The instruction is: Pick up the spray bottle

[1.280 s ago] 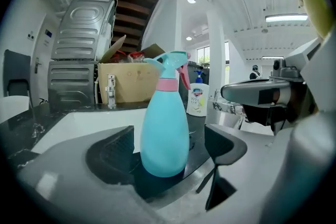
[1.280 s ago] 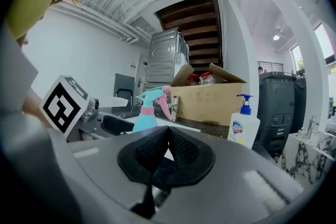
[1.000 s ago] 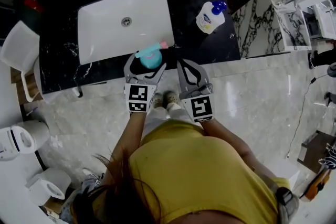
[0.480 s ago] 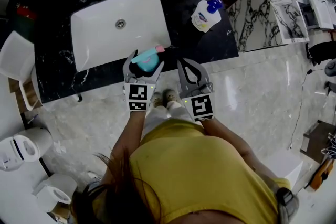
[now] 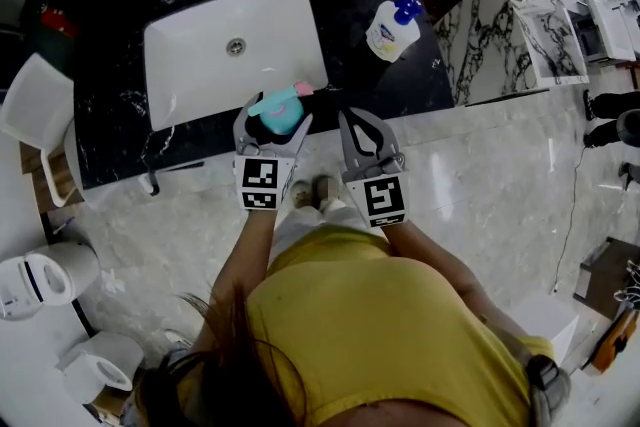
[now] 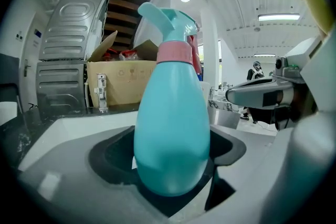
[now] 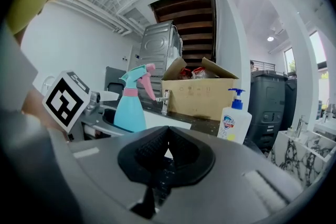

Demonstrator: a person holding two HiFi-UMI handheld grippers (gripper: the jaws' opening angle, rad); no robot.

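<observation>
Two jaws of the left gripper (image 5: 272,112) stand wide around the teal spray bottle (image 6: 170,128). The pads appear just short of pressing on it, though contact at the right pad is hard to judge. The right gripper (image 7: 167,139), just beside the left one, has its jaws closed together on nothing. The spray bottle stands upright at the front edge of the black counter (image 5: 370,85), beside the white sink (image 5: 200,65), well apart from a soap bottle (image 5: 392,30).
</observation>
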